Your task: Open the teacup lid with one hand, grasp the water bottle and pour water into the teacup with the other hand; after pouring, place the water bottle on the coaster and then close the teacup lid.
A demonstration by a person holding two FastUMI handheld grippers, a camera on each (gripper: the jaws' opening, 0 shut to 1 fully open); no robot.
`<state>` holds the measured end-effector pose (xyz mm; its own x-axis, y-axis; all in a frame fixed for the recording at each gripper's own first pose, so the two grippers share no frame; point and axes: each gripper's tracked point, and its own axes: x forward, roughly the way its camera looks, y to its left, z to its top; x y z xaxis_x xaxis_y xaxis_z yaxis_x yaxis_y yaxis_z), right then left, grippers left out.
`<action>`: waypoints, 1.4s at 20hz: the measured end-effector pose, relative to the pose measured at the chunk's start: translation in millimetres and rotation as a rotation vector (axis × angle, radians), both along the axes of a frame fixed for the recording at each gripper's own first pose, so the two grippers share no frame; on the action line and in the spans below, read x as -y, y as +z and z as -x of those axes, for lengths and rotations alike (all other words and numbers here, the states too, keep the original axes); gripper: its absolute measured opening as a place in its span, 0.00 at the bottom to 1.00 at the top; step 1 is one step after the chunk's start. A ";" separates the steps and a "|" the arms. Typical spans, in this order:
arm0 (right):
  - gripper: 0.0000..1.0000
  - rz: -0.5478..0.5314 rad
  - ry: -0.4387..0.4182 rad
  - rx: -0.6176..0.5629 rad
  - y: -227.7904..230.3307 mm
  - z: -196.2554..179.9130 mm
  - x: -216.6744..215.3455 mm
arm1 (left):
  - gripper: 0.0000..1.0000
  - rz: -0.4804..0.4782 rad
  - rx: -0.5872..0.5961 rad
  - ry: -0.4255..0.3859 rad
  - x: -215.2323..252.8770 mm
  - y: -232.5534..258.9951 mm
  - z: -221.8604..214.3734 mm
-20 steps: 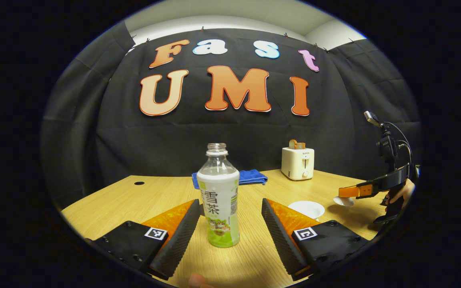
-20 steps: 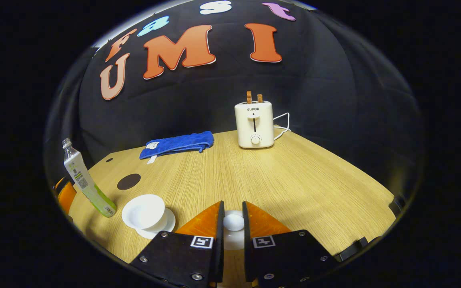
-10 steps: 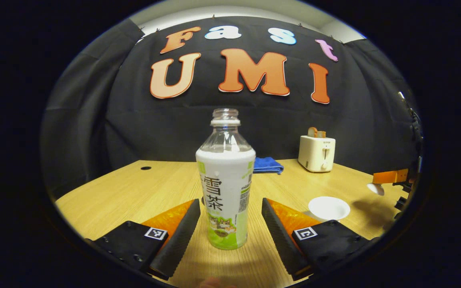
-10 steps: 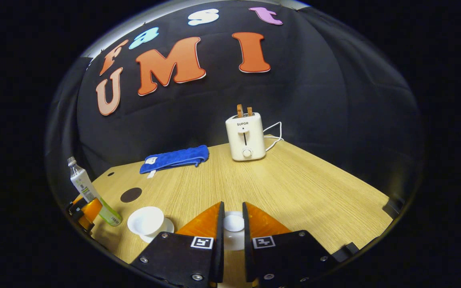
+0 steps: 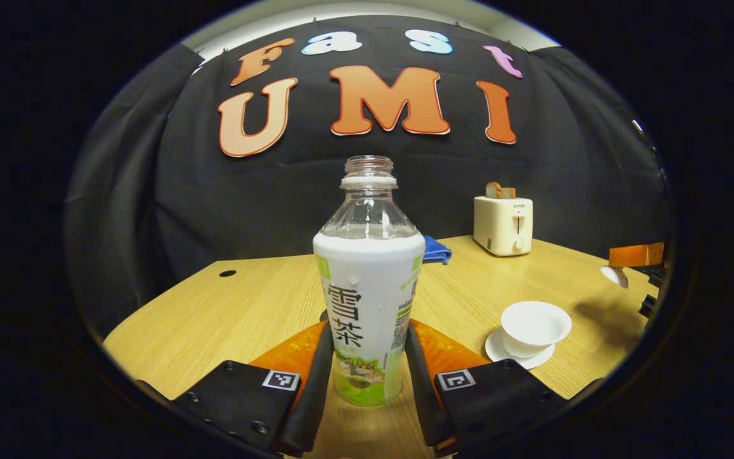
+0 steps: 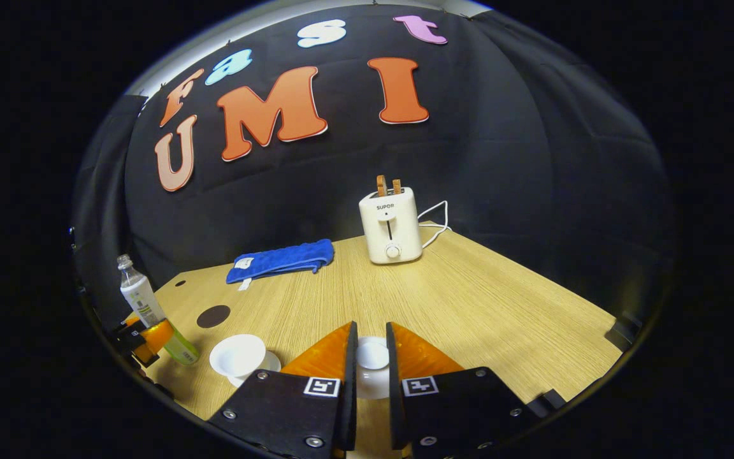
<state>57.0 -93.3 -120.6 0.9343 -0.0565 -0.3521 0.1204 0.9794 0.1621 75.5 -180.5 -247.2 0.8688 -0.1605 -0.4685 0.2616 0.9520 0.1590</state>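
A pale wooden table (image 5: 227, 306) runs back to the black cloth wall, with a cream toaster (image 5: 503, 225) and a blue towel (image 5: 436, 250) at its far edge.

In the left gripper view, the left gripper (image 5: 363, 366) has closed in: a second ago its fingers stood wide on either side of the water bottle (image 5: 367, 280), and now both press the lower label, so the grasp looks made and lifting should come next. The uncapped bottle stands upright on the table. To its right the open teacup (image 5: 534, 325) sits on its saucer.

In the right gripper view, the right gripper (image 6: 371, 357) stays clamped on the teacup lid (image 6: 372, 354), held clear of the cup. The dark coaster (image 6: 213, 315) lies just behind the teacup, near the bottle.
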 end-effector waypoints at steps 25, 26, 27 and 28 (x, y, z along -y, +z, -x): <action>0.21 -0.018 -0.045 0.022 5.1 4.4 20.9 | 0.60 -0.883 -0.002 -0.632 42.7 4.2 22.0; 0.21 -0.020 -0.048 0.022 4.9 4.7 22.3 | 0.60 -0.912 -0.003 -0.650 41.2 3.8 22.9; 0.21 -0.022 -0.052 0.022 5.2 4.9 23.6 | 0.60 -0.941 -0.004 -0.668 40.5 1.5 21.9; 0.21 -0.024 -0.055 0.022 4.8 5.3 25.0 | 0.60 -0.976 -0.009 -0.686 38.8 0.9 20.6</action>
<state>51.7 -118.3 -115.8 0.9375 -0.0997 -0.3333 0.1698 0.9673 0.1882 54.8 -219.3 -246.3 0.7373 -0.1626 -0.6558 0.6730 0.0913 0.7340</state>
